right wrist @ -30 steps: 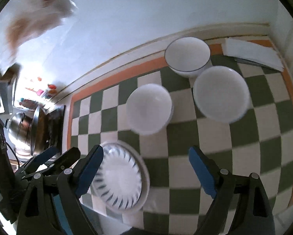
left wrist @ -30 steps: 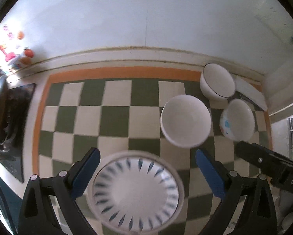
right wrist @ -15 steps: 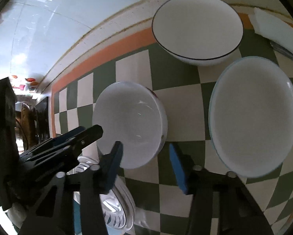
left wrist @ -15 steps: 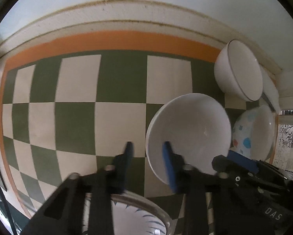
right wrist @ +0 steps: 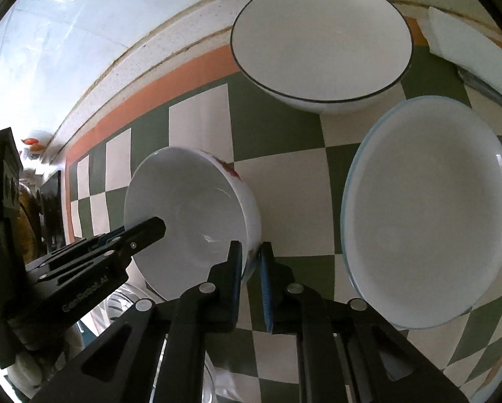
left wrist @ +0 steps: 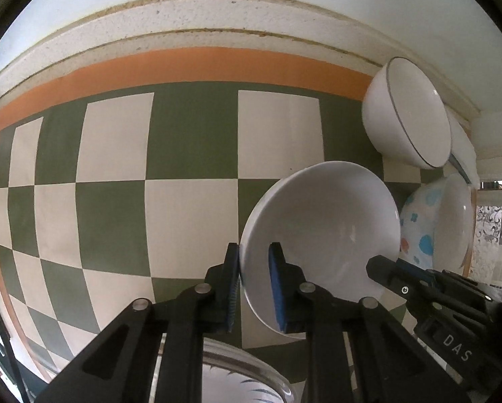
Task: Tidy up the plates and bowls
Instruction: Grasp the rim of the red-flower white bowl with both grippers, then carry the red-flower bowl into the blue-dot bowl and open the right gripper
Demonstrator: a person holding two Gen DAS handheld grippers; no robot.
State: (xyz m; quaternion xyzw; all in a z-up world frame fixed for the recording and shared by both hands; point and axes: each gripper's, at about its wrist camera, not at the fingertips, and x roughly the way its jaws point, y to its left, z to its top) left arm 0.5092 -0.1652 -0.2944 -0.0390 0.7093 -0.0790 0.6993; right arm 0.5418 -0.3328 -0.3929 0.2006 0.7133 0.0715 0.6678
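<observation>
Bowl (left wrist: 321, 235) at centre frame was now pinched at opposite rims: left claw (left wrist: 253, 288) still closing, right claw (right wrist: 251, 285) clamped tight. Both had dropped from wide open, so lifting looked ready.

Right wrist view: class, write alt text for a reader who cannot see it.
Both grippers pinch opposite rims of one white bowl on a green-and-cream checked mat: right gripper centre, left gripper entering from the left. A dark-rimmed bowl and wide blue-rimmed dish sit beyond.
</observation>
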